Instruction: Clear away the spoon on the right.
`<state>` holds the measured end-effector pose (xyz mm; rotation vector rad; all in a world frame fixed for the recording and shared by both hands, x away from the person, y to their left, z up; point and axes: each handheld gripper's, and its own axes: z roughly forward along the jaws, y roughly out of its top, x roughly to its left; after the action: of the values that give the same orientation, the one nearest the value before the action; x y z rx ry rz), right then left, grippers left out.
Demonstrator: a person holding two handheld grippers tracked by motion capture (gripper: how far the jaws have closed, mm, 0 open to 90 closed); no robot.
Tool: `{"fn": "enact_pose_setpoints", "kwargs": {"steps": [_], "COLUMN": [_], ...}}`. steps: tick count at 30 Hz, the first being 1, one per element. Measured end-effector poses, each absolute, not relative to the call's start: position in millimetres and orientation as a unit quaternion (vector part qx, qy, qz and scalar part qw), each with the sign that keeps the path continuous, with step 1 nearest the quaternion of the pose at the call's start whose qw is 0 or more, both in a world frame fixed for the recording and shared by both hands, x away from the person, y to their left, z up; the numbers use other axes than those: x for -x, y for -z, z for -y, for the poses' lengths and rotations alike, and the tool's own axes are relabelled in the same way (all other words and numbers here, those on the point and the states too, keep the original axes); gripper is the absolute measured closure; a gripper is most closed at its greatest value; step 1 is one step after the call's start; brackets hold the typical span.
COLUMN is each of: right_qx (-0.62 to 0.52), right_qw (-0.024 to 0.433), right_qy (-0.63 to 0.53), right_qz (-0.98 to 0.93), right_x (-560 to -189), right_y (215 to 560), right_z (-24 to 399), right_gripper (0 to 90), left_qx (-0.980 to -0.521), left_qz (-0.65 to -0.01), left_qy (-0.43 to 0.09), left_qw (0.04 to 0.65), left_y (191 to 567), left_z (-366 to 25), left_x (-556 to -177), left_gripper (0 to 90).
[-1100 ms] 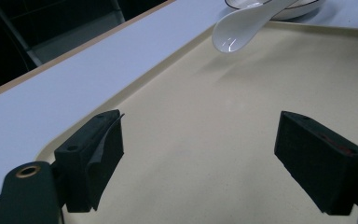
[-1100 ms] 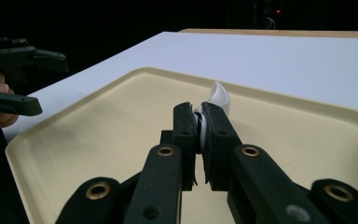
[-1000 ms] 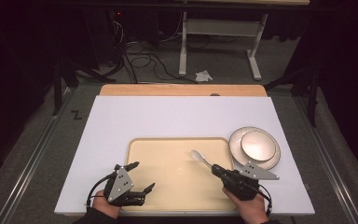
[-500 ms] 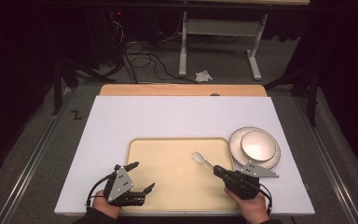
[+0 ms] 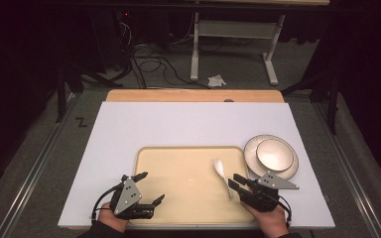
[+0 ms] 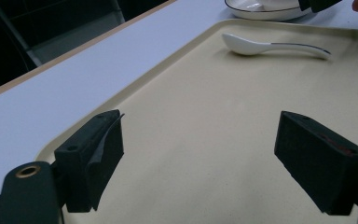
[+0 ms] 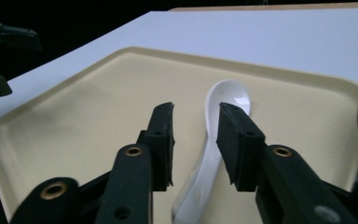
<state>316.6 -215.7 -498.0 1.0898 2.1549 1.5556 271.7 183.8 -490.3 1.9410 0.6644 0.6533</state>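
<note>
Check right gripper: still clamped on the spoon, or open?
Open. In the right gripper view the right gripper has its jaws parted, with a gap to either side of the white spoon, which lies flat on the tray.

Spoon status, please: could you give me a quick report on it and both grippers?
Left gripper open, idle over tray. Right gripper open, straddling the handle. White spoon lies on tray. Nothing in the way.

High view looks down from above the person's side, taking in the whole table [image 5: 129,124]. Both gripper views sit low and close, sharing the tray [image 6: 205,130] and white spoon [image 7: 214,140].
</note>
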Motion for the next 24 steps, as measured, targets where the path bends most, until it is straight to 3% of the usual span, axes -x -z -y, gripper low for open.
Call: {"fn": "enact_pose_setpoints", "kwargs": {"steps": [10,13,16,24], "right_qx": [-0.383,-0.372,-0.357,-0.359], "right_qw": [0.142,0.156,0.168,0.158], "right_qy": [-0.541,-0.532,-0.499,-0.377], "right_qz": [-0.735,-0.745,-0.771,-0.839], "right_x": [-316.4,-315.8,-320.0,-368.7], "right_y": [493.9,490.0,483.9,487.0], "right_z": [220.0,216.5,204.9,149.9], "right_gripper": [64.1,71.3,88.4,90.0], "left_qx": [-0.794,-0.795,-0.793,-0.793], "left_qz": [-0.273,-0.273,-0.273,-0.269], "left_qy": [-0.268,-0.269,-0.268,-0.268], "left_qw": [0.473,0.470,0.473,0.476], "left_y": [490.8,490.1,490.2,489.5], "left_z": [-183.0,-183.3,-184.0,-185.2], "left_x": [-272.1,-271.7,-271.8,-270.4], "left_gripper": [16.0,16.0,16.0,15.9]}}
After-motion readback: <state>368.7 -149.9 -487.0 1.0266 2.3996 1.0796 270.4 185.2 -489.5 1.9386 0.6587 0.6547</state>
